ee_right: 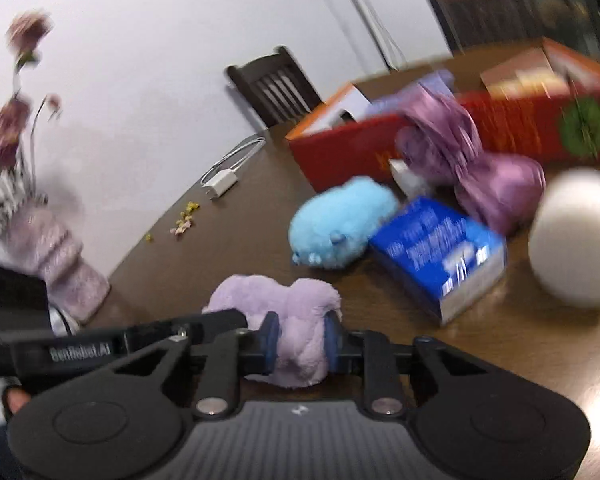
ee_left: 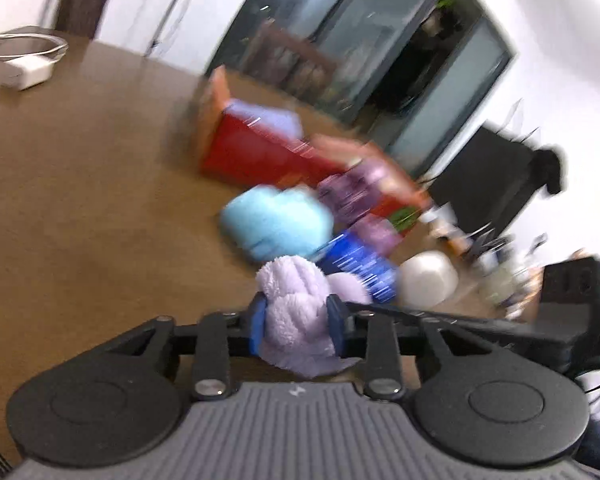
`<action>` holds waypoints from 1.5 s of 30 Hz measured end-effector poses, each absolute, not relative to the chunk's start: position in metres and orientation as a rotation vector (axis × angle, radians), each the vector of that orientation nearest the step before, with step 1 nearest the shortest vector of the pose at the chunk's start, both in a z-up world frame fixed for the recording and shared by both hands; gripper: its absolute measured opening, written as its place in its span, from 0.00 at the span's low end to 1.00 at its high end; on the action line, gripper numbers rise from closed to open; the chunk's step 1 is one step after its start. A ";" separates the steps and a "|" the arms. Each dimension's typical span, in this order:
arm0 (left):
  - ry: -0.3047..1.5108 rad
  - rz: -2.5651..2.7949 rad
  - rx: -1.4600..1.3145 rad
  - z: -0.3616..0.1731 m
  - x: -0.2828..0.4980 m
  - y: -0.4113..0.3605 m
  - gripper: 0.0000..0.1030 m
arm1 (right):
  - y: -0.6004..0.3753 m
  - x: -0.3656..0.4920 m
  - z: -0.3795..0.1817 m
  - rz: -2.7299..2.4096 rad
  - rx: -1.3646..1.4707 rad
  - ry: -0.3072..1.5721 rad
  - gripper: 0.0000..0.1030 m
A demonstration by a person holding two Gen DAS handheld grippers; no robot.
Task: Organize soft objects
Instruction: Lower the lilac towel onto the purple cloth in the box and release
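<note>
Brown surface (ee_right: 228, 248) ahead, both tongs, left (ee_left: 298, 320) and right (ee_right: 298, 338), pinch the lilac plush (ee_right: 296, 320) at its near edge, so we lift together, level, and carry it over the clutter into the red box (ee_right: 340, 148).

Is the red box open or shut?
Open: the red box has its top flaps raised, with lilac cloth showing inside.

Black tool (ee_left: 298, 324), blue pads (ee_left: 257, 326), grey ribbed body
</note>
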State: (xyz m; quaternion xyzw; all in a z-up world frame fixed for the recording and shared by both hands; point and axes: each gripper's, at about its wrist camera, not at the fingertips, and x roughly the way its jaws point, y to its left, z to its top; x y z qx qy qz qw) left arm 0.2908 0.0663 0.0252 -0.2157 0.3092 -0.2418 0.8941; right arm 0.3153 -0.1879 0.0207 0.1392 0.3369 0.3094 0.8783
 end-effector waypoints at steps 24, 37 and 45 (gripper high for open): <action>0.900 -0.394 -0.285 0.050 0.692 -0.059 0.27 | -0.250 0.691 0.074 0.437 0.092 0.869 0.18; 0.886 -0.449 -0.411 0.036 0.689 -0.040 0.44 | -0.259 0.706 0.045 0.478 0.145 0.922 0.24; 0.864 -0.433 -0.349 0.044 0.668 -0.049 0.59 | -0.276 0.656 0.087 0.414 -0.017 0.864 0.34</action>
